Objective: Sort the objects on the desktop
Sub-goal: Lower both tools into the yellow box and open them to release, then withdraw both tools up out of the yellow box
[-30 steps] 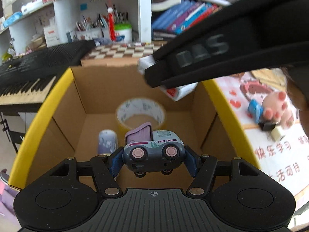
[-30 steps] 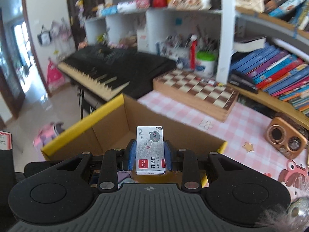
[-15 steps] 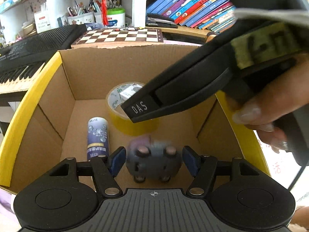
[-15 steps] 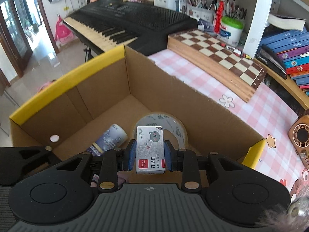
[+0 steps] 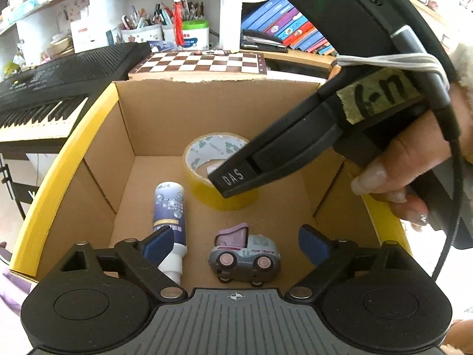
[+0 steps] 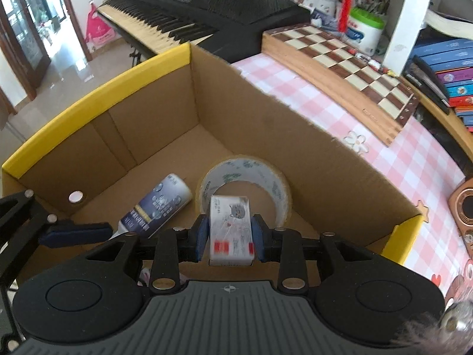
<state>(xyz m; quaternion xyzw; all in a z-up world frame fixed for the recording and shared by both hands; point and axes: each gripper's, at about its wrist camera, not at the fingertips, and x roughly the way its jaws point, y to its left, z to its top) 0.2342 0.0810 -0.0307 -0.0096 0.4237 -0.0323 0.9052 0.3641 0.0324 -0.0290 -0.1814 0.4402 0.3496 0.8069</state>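
From the left wrist, the left tongs (image 5: 236,241) have just been opening and now stand wide apart over the cardboard box (image 5: 153,118), and the one toy truck (image 5: 244,257) sits free on the box floor right below them, near the one tape roll (image 5: 215,159) and the one bottle (image 5: 170,213). From the right wrist, the right tongs (image 6: 230,238) have just been opening a little, and the one small staple box (image 6: 230,230) is between the pads, its long side pointing ahead toward the tape roll (image 6: 266,183). I cannot tell if the pads press on it; it hangs just above the tape roll, so I think it drops there next.

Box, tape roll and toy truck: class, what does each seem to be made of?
Box: brown corrugated cardboard, matte, with torn rim and fold creases. Tape roll: probably glossy plastic tape, yellowish and shiny. Toy truck: likely moulded plastic, smooth with a slight sheen.
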